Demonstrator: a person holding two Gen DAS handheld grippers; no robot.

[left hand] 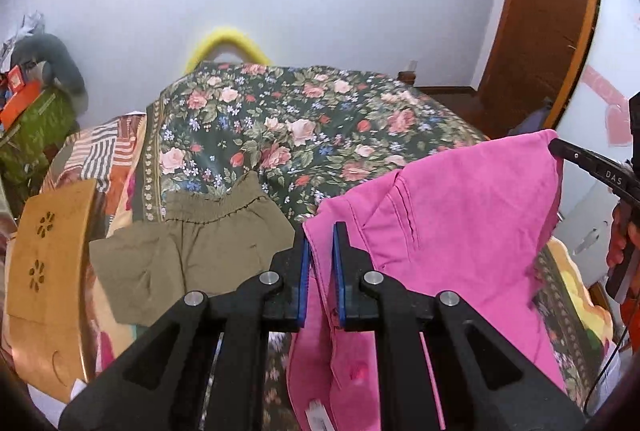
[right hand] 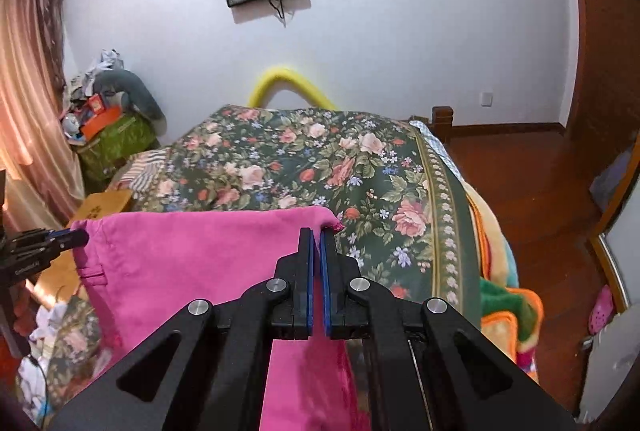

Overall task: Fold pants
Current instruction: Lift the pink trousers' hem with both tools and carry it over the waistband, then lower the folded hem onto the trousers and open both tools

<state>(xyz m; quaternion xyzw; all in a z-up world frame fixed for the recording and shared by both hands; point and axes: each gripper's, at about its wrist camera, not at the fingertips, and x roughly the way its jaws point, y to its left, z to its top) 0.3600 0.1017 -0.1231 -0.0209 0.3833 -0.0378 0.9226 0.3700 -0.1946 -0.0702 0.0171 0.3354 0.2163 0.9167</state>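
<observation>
Floral-covered bed (left hand: 304,119) with folded olive shorts (left hand: 200,251) on top

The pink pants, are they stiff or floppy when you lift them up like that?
Probably floppy: the pink pants sag and hang down between the left gripper and the right gripper. Likely light too, since pinching just two edges holds them above the floral bedspread. They look creased, not slippery.

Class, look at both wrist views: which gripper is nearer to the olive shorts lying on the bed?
Left. The left gripper holds the pink pants just beside the olive shorts; the right gripper grips the pants' far corner.
</observation>
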